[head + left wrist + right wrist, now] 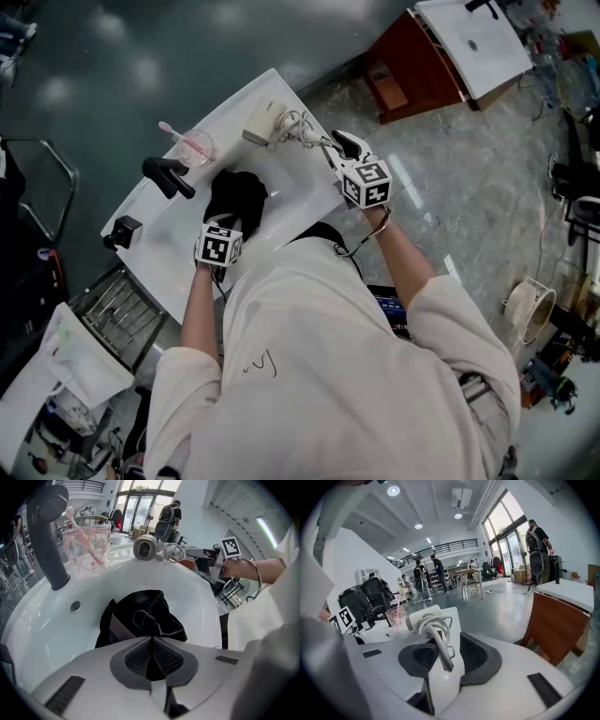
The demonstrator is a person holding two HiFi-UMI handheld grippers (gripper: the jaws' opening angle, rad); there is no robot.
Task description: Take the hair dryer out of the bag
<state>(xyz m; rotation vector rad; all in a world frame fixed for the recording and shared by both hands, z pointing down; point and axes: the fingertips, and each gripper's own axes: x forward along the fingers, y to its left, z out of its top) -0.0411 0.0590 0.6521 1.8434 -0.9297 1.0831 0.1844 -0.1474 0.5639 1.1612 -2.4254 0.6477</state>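
The hair dryer (263,122) is seen already out, laid at the far edge of the tabletop (300,202), its cord (440,644) loose between the spread right tongs (440,656) (the left tongs (152,641) are pinched on the black bag (236,197)), so a clean withdrawal is judged next.

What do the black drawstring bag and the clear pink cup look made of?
The black drawstring bag looks like soft matte cloth: it crumples and folds. The clear pink cup is glossy, see-through plastic or glass, unclear which; the toothbrush inside shows through.
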